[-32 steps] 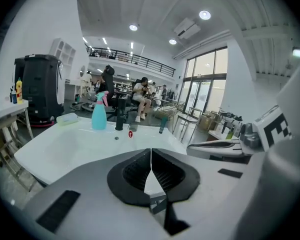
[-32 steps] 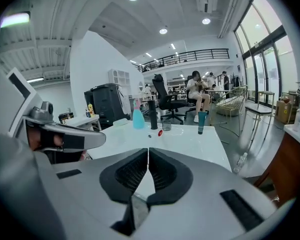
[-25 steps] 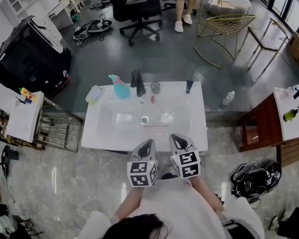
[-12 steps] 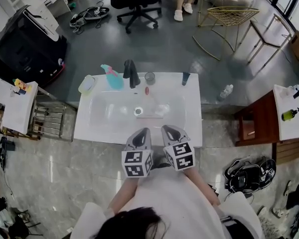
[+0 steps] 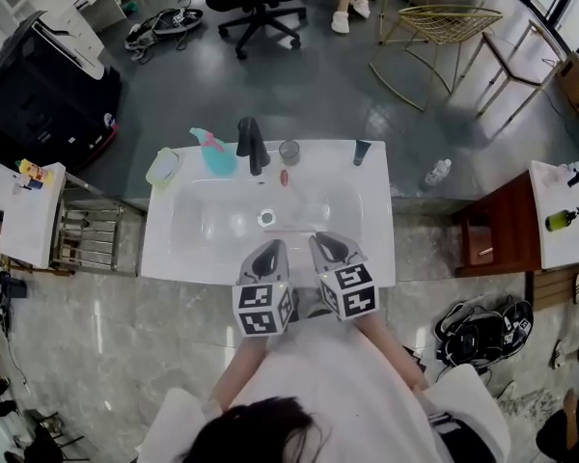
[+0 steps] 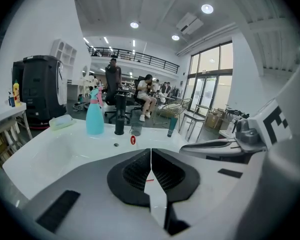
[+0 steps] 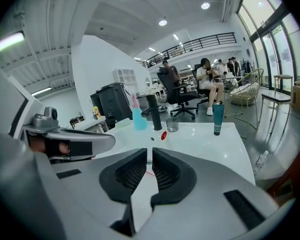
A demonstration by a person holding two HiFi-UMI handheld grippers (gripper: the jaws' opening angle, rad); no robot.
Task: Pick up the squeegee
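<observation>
Left gripper (image 5: 269, 251) and right gripper (image 5: 328, 247), both closed and empty, hover at tabletop (image 5: 374, 251) carrying one spray bottle (image 5: 217, 154), one cup (image 5: 289, 150), one tube (image 5: 362, 151).

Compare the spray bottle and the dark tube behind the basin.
The spray bottle is light teal with a pink trigger; the tube is dark teal. The spray bottle is broader, the tube slim. The spray bottle stands left of the tap, the tube to its right. Both stand upright on the back ledge of the sink.

Bright ceiling spotlights, glare on the glossy white sink (image 5: 174, 258), fisheye bending and dark corners
</observation>
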